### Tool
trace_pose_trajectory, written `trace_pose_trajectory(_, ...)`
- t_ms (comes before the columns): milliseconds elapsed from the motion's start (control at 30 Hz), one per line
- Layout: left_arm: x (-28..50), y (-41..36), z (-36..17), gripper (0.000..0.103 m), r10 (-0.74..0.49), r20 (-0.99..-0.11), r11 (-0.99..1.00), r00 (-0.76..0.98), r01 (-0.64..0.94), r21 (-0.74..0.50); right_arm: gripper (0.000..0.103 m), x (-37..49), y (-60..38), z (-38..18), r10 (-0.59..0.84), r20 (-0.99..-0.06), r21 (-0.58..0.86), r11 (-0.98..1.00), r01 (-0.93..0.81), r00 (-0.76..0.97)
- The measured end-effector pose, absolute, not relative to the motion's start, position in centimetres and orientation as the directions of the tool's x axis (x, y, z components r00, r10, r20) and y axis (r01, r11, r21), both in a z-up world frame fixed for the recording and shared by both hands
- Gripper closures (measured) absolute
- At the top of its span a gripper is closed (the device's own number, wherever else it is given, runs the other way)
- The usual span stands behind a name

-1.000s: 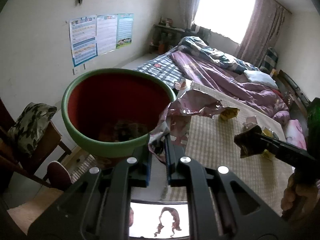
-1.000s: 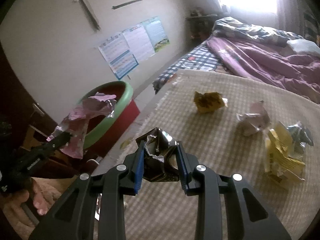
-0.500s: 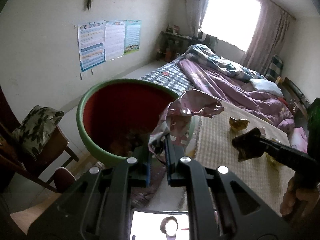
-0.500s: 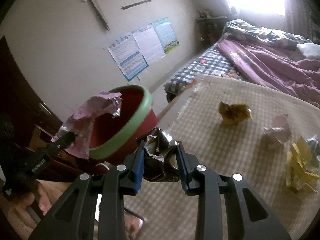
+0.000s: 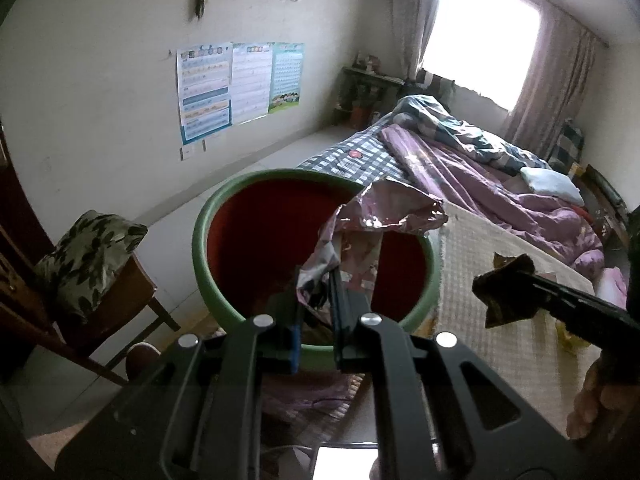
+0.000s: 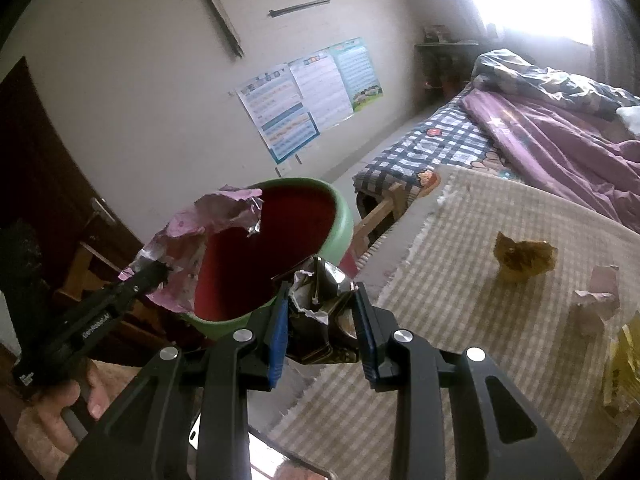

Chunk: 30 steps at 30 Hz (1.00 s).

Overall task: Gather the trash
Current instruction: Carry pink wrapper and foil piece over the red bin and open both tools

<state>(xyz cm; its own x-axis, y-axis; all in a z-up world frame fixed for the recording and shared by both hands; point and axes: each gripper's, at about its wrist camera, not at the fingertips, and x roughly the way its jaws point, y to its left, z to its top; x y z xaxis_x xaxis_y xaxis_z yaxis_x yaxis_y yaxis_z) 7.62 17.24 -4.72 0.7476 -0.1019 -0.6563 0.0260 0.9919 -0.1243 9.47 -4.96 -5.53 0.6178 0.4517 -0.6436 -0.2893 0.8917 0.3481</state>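
My left gripper [image 5: 316, 304] is shut on a pink foil wrapper [image 5: 372, 224] and holds it over the mouth of a red bin with a green rim [image 5: 248, 240]. My right gripper [image 6: 322, 320] is shut on a dark crumpled foil wrapper [image 6: 324, 304], beside the bin's rim [image 6: 344, 216] at the edge of the checked cloth [image 6: 460, 320]. In the left wrist view the right gripper [image 5: 504, 292] shows at the right with its dark wrapper. On the cloth lie a yellow crumpled wrapper [image 6: 520, 258], a pink paper scrap [image 6: 596, 296] and yellow packaging [image 6: 624, 364].
A wooden chair with a leaf-print cushion [image 5: 88, 256] stands left of the bin. A bed with purple bedding [image 6: 560, 132] lies beyond the cloth. A phone screen [image 5: 344, 460] shows below the left gripper. A dark door [image 6: 44, 184] is at the left.
Both grippers moved toward the bin with their wrappers. The pink wrapper went from beside the rim to over the bin's mouth. The right gripper came closer to the rim.
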Motion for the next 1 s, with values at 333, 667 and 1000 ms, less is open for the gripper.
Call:
trace_pose_trajectory(333,8.6,18.8,-5.2,0.092,-0.089,-0.673,0.992,0.735,0.007,-0.124,0.073,10.3,-2.8,-5.4,0.471,-0.639,0.347,0.882,-0.318,0.609)
trace_pose_trajectory(667,9.5,19.1,-5.7,0.092,-0.091,-0.682,0.992,0.726,0.004,-0.129,0.073,10.8,-1.8,-5.6,0.464,-0.646,0.337,0.886,-0.318,0.607)
trace_pose_trajectory(1000,10.9,19.8,-5.9,0.092,-0.068,-0.701,0.994,0.71,-0.011,-0.108,0.072,12.1,0.0,-5.6,0.471,-0.64,0.332,0.882,-0.335,0.607)
